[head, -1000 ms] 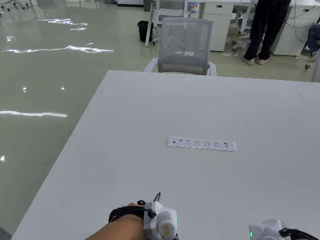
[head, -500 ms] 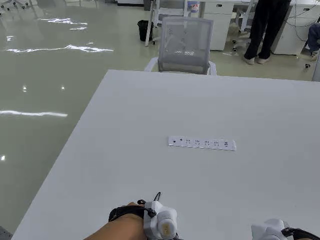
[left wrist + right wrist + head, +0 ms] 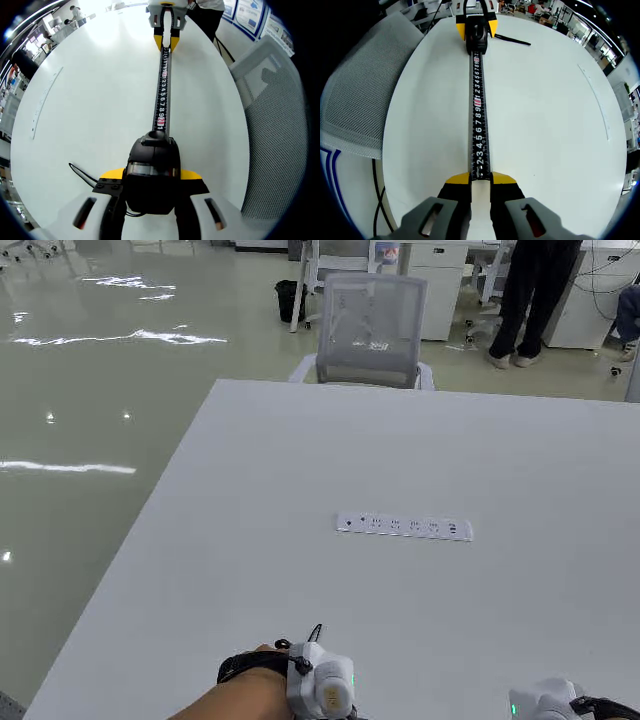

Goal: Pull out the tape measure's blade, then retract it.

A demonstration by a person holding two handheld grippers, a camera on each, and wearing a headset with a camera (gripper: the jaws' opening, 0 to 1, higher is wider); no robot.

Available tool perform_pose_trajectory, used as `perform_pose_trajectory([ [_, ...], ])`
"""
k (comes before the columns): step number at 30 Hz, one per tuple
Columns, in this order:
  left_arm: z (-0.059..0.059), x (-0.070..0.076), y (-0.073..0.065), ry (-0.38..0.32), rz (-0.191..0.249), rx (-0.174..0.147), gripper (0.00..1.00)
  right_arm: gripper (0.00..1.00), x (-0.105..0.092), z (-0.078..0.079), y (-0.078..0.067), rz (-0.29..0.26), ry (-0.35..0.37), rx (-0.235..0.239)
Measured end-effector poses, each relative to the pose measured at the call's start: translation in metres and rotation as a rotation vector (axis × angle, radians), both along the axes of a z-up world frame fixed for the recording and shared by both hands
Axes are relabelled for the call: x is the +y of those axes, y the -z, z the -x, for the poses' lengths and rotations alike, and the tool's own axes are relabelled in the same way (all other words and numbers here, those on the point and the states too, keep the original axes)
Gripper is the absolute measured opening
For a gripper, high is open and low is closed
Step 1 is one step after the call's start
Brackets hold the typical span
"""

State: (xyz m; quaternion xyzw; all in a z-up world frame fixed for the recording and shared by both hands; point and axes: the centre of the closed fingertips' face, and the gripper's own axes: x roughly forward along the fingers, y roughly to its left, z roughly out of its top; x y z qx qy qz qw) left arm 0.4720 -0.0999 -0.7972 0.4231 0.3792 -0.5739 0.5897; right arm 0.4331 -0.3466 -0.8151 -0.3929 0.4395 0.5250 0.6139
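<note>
Blade [image 3: 478,115], right gripper view: single digits run up the centre of the frame, reading 2 3 4 5 6 7 8 9 from the bottom. Next comes a red-marked figure too small to read, then 1 to 8 toward the top.
Blade [image 3: 163,95], left gripper view: a column of single digits at centre frame, 3 to 9 legible. A red-boxed figure just above the tape measure [image 3: 152,175] is unclear.
Posters [image 3: 247,10], upper right of left gripper view: blue-and-white print, too small to read.

left gripper [image 3: 320,690] cropped below, right gripper [image 3: 545,704] too
</note>
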Motion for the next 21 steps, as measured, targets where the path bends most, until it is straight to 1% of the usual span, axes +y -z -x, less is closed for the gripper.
perform_pose_trajectory([
  [15, 0.0003, 0.0005, -0.0008, 0.0, -0.002, -0.002, 0.33, 0.12, -0.0087, 0.0016, 0.0004, 0.007, 0.011, -0.001],
  [21, 0.0005, 0.0003, -0.0003, 0.001, -0.001, 0.001, 0.33, 0.12, -0.0085, 0.0024, -0.0002, -0.002, 0.027, -0.001],
])
